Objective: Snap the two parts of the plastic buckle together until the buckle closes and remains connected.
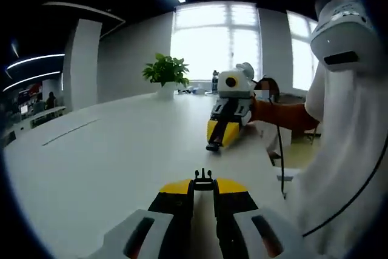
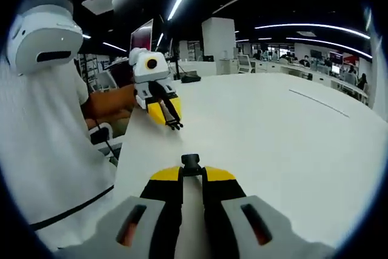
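My left gripper is shut on the pronged black buckle half, which sticks up past its yellow tips. My right gripper is shut on the other black buckle half. Each gripper faces the other over the white table, well apart. In the left gripper view the right gripper hangs nose-down with its buckle half near the tabletop. In the right gripper view the left gripper shows the pronged half at its tips.
A person in a white shirt wearing a white headset stands at the table's edge. A black cable hangs by the edge. A potted plant stands at the table's far end. Bare tabletop spreads away from the person.
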Demonstrator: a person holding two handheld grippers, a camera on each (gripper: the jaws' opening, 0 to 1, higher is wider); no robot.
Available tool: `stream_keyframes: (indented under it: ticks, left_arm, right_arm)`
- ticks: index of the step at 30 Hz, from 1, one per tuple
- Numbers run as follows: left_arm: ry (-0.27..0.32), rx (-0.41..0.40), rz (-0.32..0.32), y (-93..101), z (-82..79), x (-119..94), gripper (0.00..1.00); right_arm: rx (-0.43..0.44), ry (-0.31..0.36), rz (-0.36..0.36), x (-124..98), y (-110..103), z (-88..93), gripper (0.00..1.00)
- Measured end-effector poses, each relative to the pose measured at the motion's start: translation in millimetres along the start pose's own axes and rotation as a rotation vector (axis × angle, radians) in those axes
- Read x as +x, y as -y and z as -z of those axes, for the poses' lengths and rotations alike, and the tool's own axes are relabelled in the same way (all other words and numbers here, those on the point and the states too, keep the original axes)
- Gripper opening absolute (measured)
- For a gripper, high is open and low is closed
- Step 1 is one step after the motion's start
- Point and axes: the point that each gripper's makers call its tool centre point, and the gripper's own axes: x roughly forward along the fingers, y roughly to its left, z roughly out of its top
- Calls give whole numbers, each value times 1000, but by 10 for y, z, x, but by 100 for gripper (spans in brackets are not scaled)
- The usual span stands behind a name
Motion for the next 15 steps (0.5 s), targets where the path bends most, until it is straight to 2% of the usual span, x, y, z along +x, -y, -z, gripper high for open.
stream_keyframes:
  ticks: [5, 15]
  left_arm:
    - [1, 7, 22, 32, -3, 0, 12]
    - [-56, 46, 60, 90, 94, 68, 12]
  right_arm:
    - [-14, 0, -28, 4, -49, 0, 13]
    - [-48, -20, -84, 30, -135, 38, 13]
